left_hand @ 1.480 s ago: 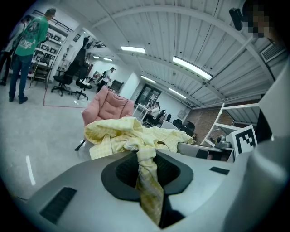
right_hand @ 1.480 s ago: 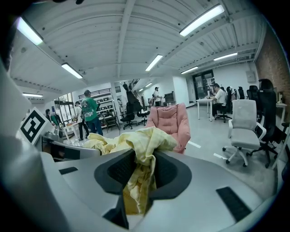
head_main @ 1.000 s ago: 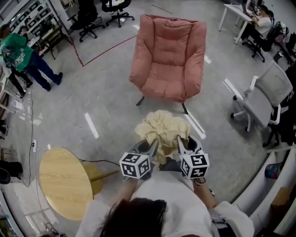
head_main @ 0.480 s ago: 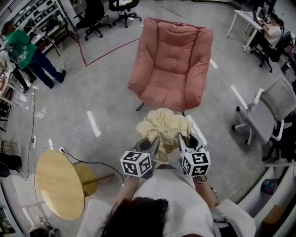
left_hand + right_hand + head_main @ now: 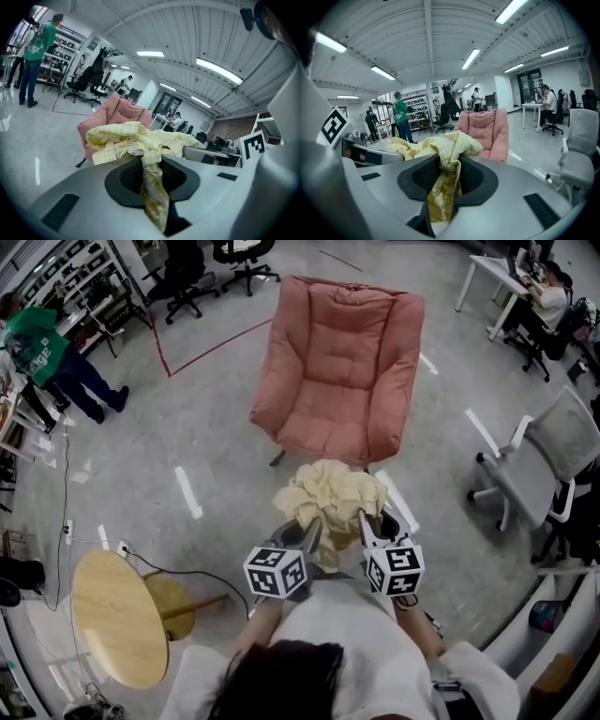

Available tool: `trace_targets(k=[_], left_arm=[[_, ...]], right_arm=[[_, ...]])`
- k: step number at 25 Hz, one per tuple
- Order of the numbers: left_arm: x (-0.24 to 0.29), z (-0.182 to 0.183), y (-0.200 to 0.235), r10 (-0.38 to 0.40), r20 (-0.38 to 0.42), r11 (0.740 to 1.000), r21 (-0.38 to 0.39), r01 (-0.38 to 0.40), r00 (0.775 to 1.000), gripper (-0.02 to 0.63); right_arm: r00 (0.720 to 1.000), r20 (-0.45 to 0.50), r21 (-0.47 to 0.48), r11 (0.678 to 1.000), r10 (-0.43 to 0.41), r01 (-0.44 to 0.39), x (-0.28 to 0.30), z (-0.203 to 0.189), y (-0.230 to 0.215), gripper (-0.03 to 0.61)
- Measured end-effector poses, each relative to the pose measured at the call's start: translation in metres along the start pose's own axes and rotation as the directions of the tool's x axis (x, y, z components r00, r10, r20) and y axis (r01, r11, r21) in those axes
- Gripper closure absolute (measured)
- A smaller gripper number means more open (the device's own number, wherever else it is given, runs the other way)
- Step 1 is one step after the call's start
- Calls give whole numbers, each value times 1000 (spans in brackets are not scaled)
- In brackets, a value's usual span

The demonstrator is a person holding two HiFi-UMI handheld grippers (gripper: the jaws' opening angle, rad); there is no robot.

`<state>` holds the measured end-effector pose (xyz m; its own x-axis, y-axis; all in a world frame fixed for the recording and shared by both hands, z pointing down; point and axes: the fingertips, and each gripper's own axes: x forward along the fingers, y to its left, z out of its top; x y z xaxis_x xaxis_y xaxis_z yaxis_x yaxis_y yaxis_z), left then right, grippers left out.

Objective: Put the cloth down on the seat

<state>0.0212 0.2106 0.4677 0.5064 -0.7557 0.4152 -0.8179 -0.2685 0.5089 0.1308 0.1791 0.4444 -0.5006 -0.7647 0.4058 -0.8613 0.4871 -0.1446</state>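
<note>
from the head view we look steeply down on the grey floor (image 5: 216, 446) and on the pink armchair (image 5: 337, 362) standing ahead of us, its seat (image 5: 323, 409) facing us. only this view gives us the round wooden table (image 5: 108, 615) at lower left, the red tape line (image 5: 220, 343) on the floor, and the stretch of floor between the cloth and the chair. the white office chair (image 5: 539, 451) at the right turns up again in the right gripper view. the two gripper views give us what the head view cannot: the ribbed ceiling with its strip lights (image 5: 471, 58), and the armchair seen level, its back upright behind the cloth. the person in a green top (image 5: 37, 343) shows in all three views, near the shelves.

the pale yellow cloth (image 5: 333, 495) is bunched in the air in front of us, short of the armchair's front edge and not yet on the seat. both grippers carry it. the left gripper (image 5: 307, 532) has its jaws nearly together, clenched on a twisted strand of the cloth that runs down between its dark pads (image 5: 126, 180). the right gripper (image 5: 365, 523) stands a little wider, its jaws pressed on a thicker fold of the same cloth. the two grippers sit side by side, near each other but apart.
</note>
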Motion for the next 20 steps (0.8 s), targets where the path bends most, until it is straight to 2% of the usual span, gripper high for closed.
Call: trace_targets(k=[9,20], left_arm=[[12,1,-2,-8,-12,1000,-7,8,1000,530],[54,16,-7,-81,-64,996,19,82,995,529]], right_arm=[[1000,-6,0,1000,-10,10,-2,-1,-9,457],[996,-9,49,994,-94,94,9,5,-44,457]])
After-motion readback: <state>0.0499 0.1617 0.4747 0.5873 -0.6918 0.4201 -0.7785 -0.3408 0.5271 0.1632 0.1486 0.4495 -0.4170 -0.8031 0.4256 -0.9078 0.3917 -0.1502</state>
